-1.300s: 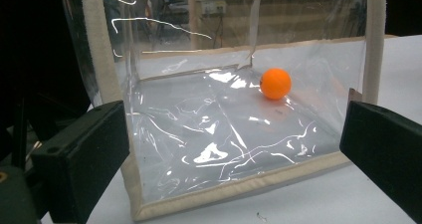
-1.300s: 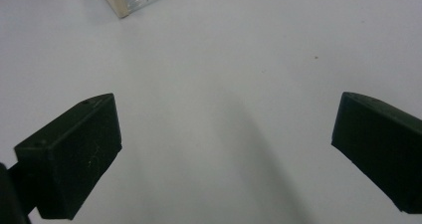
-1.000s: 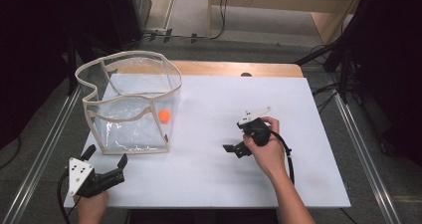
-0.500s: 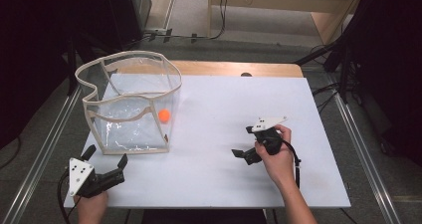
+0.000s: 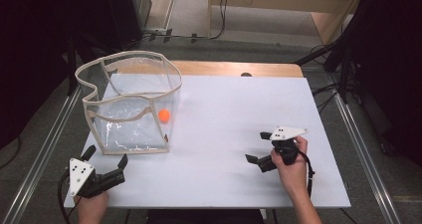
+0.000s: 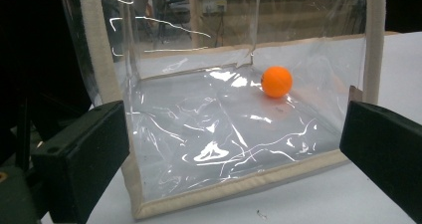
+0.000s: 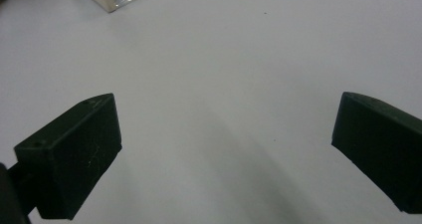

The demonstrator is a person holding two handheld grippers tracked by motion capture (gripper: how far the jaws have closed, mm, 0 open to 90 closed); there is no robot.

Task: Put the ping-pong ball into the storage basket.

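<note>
counter [image 5: 224,114]: white, centre frame | bag [image 5: 130,104]: clear, beige-trimmed, upright, upper left | left claw [image 5: 105,158]: lower left, wide open, empty, facing bag | right claw [image 5: 258,147]: lower right, wide open, empty | ball [image 5: 164,115]: orange, inside bag, on its floor

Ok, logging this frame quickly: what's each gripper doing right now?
Left gripper: open, holding nothing, facing the clear plastic fabric-edged bag.
Right gripper: open, holding nothing, above the white table.
</note>
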